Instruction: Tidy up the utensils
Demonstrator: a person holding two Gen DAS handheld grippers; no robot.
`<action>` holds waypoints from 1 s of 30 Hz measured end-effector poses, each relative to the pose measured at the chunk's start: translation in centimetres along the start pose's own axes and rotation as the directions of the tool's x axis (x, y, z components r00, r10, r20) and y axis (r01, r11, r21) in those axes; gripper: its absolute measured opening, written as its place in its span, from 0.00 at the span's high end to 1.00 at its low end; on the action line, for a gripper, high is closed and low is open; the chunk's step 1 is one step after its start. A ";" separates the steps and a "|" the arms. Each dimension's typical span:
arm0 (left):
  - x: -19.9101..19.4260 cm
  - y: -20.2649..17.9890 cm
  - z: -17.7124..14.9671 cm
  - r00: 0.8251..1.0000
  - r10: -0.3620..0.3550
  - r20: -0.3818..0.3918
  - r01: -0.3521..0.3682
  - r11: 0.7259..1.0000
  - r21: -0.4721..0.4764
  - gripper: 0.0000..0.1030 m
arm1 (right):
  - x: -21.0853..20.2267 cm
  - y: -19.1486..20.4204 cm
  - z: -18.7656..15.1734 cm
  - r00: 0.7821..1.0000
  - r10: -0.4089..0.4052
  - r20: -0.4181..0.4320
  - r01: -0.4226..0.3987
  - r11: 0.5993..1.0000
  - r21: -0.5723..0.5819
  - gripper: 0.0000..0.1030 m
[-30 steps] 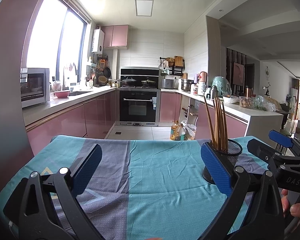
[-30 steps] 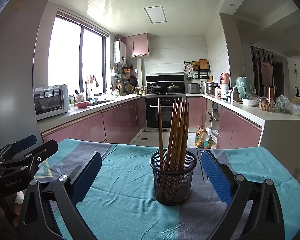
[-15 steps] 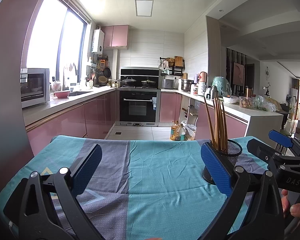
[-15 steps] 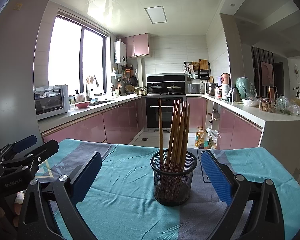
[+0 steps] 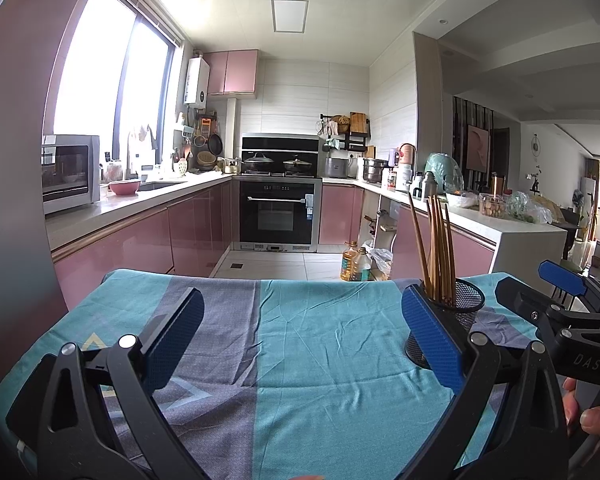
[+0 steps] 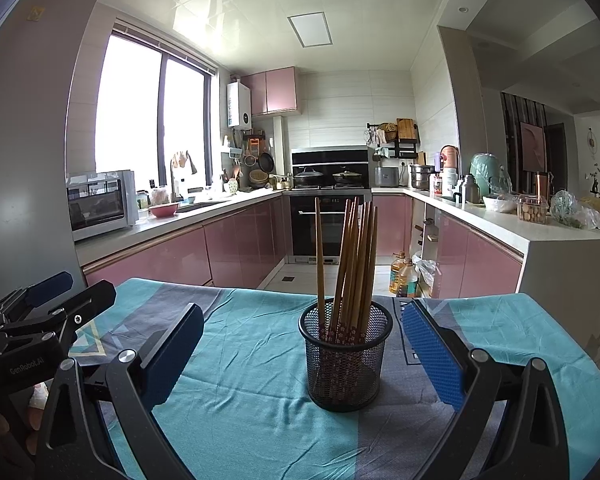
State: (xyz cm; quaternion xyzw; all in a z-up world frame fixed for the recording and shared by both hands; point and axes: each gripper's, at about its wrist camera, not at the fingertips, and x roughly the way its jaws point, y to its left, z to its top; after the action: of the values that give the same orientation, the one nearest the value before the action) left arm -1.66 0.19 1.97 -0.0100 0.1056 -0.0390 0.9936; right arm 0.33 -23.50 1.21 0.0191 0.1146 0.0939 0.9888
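Wooden chopsticks (image 6: 350, 256) stand in black mesh cup (image 6: 345, 364) (task looks done); both grippers (image 6: 300, 354) (image 5: 302, 338) wide, empty; next: withdraw

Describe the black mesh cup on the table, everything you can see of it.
The mesh cup is a round black holder that looks like wire mesh, with a solid rim and base. It stands upright on the blue and grey tablecloth, straight ahead of the open right gripper, apart from both its fingers. A bundle of brown chopsticks stands in it, ends up, leaning on the rim; one stands apart at the left. Their lower parts show a red floral pattern through the mesh.
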 end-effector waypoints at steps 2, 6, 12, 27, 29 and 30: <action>0.0 0.0 0.0 1.000 -0.001 -0.001 0.001 1.000 0.001 0.05 | -0.1 -0.1 0.0 1.000 0.000 0.001 0.000 1.000 0.000 0.06; 0.0 0.0 0.0 1.000 -0.001 -0.002 0.001 1.000 -0.001 0.05 | -0.1 0.0 0.0 1.000 -0.001 0.002 0.001 1.000 0.001 0.06; 0.0 0.0 0.0 1.000 0.000 -0.002 0.000 1.000 0.000 0.05 | -0.1 -0.2 -0.1 1.000 -0.001 0.001 0.001 1.000 0.002 0.06; 0.0 0.0 -0.1 1.000 0.000 -0.003 0.000 1.000 -0.002 0.05 | -0.3 -0.3 -0.1 1.000 -0.002 0.002 0.002 1.000 0.004 0.06; 0.0 0.0 -0.1 1.000 -0.002 -0.003 0.002 1.000 -0.002 0.05 | -0.4 -0.3 -0.1 1.000 -0.004 0.002 0.004 1.000 0.004 0.06; 0.0 0.0 -0.1 1.000 -0.001 -0.003 0.001 1.000 -0.002 0.05 | -0.4 -0.3 -0.1 1.000 -0.001 0.002 0.001 1.000 0.005 0.06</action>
State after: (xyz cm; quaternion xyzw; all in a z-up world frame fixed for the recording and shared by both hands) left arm -1.66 0.19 1.90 -0.0110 0.1069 -0.0393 0.9934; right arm 0.02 -23.88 1.18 0.0217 0.1136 0.0930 0.9889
